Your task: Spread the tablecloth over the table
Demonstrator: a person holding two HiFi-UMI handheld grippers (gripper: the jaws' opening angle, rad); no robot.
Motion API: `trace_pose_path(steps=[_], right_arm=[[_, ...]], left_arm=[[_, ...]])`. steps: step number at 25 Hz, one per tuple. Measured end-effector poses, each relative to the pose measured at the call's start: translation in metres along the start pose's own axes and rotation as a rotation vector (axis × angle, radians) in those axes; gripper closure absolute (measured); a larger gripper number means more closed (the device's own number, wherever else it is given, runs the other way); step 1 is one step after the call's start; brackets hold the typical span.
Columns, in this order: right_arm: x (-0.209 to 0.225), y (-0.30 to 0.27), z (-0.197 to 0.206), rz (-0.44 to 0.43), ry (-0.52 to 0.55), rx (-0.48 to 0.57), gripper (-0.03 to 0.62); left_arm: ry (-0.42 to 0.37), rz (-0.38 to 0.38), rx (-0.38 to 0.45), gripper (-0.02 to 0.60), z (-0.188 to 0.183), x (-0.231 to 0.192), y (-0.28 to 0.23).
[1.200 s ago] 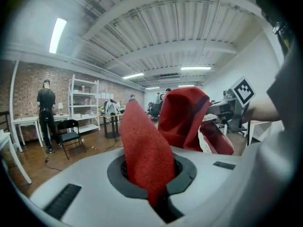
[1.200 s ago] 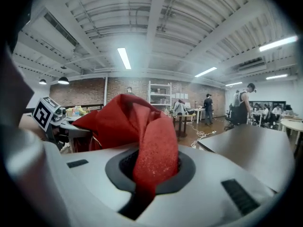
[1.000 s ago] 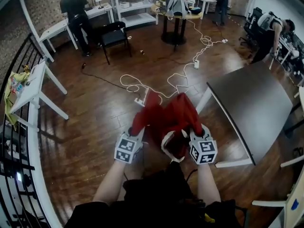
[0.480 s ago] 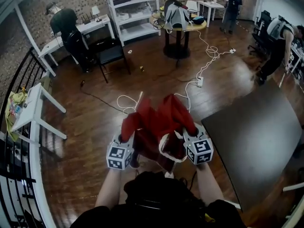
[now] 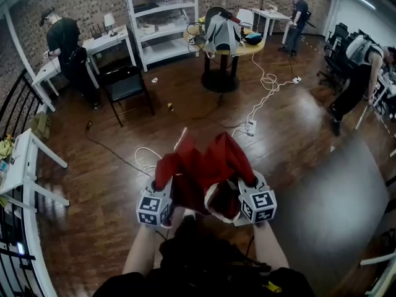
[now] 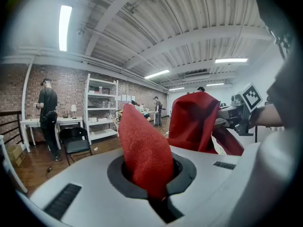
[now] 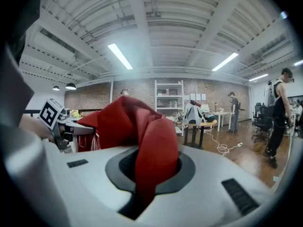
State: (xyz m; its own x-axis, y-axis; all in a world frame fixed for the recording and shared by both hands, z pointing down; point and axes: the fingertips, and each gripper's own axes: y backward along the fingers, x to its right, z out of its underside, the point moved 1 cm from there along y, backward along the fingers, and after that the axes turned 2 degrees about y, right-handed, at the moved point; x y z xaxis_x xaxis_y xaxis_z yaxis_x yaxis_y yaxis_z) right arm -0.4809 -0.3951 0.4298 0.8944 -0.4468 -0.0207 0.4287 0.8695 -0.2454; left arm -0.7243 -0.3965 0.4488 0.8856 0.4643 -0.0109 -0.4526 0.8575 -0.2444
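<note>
The left hand-held gripper [image 5: 160, 183] is clamped on a corner of the red tablecloth [image 5: 203, 173]; in its own view the fabric stands up in a peak out of the closed jaws [image 6: 150, 170]. The right hand-held gripper [image 5: 250, 182] pinches another part of the same cloth, a red fold rising from between its jaws [image 7: 147, 171]. The two are held level and side by side in front of the person's body. The cloth hangs bunched between them, with a pale edging showing at its lower hem, clear of the wooden floor [image 5: 93, 184]. The dark surface [image 5: 337, 206] lies to the right of the right hand-held gripper, apart from the cloth, and nothing is on it. A white cable [image 5: 143, 158] loops across the floor beyond the cloth. Further off stand a black chair [image 5: 124, 86], white shelving [image 5: 162, 18] and a round table [image 5: 226, 47].
</note>
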Motion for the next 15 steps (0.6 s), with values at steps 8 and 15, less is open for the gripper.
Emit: trace_pose_path(steps=[8,15], right_arm=[[0.092,-0.183,-0.053,0.082,-0.021,-0.016,0.563],[0.201,-0.218,-0.065,0.249,-0.06,-0.015,0.563]], left_arm=[[-0.023,0.13,-0.01,0.569,-0.062,-0.094,-0.208],[-0.081,0.279,0.026,0.569,-0.126,-0.085,-0.369]])
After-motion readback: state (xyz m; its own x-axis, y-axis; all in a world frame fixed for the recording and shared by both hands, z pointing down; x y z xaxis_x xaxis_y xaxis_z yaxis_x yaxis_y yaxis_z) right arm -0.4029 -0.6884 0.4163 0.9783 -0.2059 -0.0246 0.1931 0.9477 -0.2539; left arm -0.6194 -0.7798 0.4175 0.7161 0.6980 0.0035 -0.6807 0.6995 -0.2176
